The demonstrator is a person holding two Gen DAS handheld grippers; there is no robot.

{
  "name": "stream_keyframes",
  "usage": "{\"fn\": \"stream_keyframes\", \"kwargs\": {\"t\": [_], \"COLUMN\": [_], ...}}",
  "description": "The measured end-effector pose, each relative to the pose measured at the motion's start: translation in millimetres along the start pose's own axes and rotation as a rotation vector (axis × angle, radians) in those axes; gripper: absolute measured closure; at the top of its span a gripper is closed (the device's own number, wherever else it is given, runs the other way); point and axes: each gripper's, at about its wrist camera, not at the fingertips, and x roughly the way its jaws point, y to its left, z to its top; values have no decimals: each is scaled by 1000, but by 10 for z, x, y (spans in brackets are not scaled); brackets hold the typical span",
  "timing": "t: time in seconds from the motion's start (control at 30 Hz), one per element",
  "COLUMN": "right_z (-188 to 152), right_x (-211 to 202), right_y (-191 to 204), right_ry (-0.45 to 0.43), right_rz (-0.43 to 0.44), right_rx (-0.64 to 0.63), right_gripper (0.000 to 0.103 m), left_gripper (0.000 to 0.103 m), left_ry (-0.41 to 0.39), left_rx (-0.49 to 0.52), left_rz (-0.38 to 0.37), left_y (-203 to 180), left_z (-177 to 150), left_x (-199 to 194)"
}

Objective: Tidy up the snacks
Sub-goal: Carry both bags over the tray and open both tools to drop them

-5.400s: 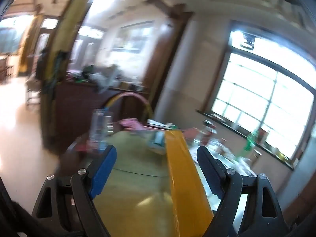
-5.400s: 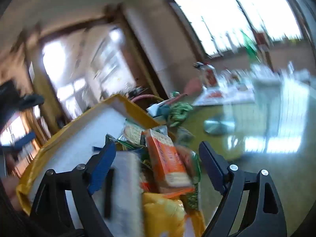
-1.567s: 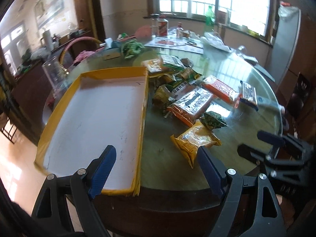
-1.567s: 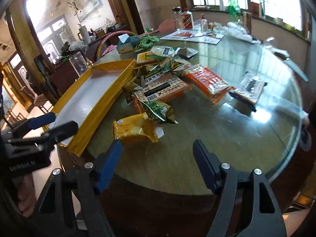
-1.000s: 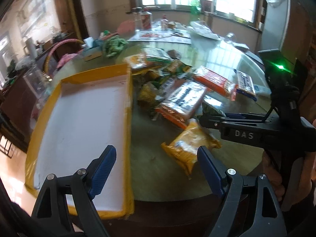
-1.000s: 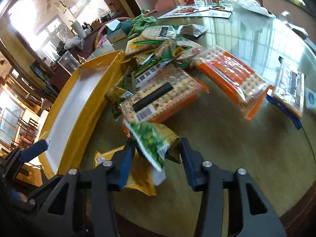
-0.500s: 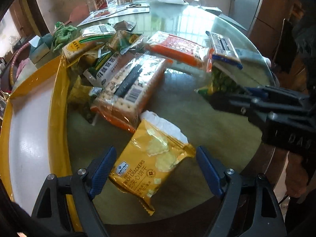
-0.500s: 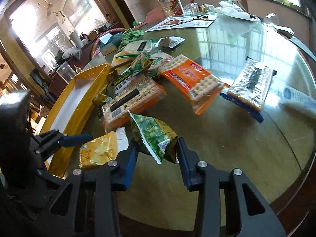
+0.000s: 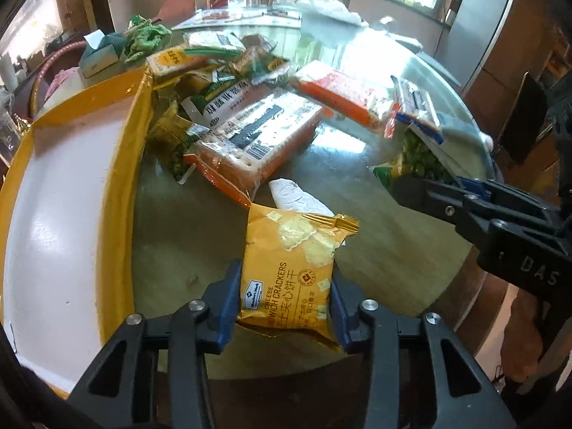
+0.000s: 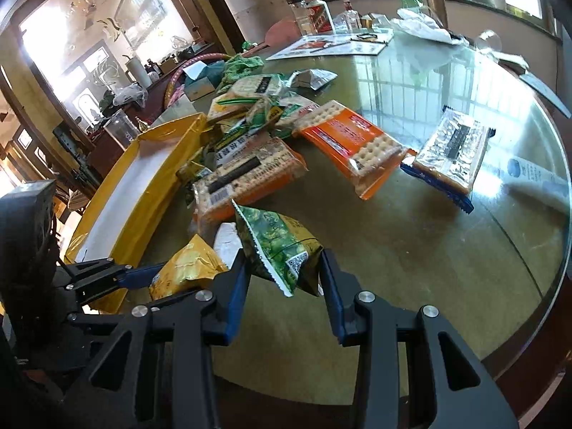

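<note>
Two snack packets gripped near the counter's front edge

The left gripper [image 9: 286, 305] has just been closing its fingers and now pinches the yellow cracker packet [image 9: 289, 261]; the right gripper [image 10: 284, 282] holds the green pea packet [image 10: 282, 246]. Both grips are on soft foil, so a packet may slip out before reaching the yellow tray [image 9: 71, 186] beside the left edge.

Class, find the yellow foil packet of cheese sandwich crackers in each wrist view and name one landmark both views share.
Left wrist: yellow foil packet of cheese sandwich crackers lies bottom centre, pressed between the left gripper pads.
Right wrist: lower left.
Shared landmark: yellow-rimmed white tray.
</note>
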Motion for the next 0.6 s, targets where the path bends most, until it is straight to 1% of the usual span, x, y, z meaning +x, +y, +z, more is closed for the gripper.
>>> {"fn": "stream_keyframes", "kwargs": {"t": [0.07,0.13,0.2,0.23,0.3,0.37,0.47,0.6], "right_z": [-3,-2,-4,-7,-7,0,4,-48], "right_x": [-45,-99,-154,-187,-235,-270,-285,-253], "right_y": [35,84,143,208,324,464,736,1107], "right_ry": [-7,-19,-27,-33,-41,-46,-48,-37], "right_rz": [-1,-2,-2,1,3,15,35,71], "right_rx": [-11,-25,-34,-46,-73,-102,-152,-226], "right_gripper": [62,62,62,62,62,62,62,62], "left_gripper": [60,60,60,60,60,60,60,60], "left_ry": [-42,-80,-145,-183,-242,-275,-308,-334], "left_rx": [-36,-80,-130,-156,-207,-253,-332,-408], "left_rz": [-30,-40,-51,-43,7,44,95,146], "left_y": [76,177,267,323,446,598,824,1136], "left_z": [-66,-81,-106,-118,-150,-180,-248,-369], "left_x": [-168,-346,-561,-695,-923,-1076,-1245,-1395]}}
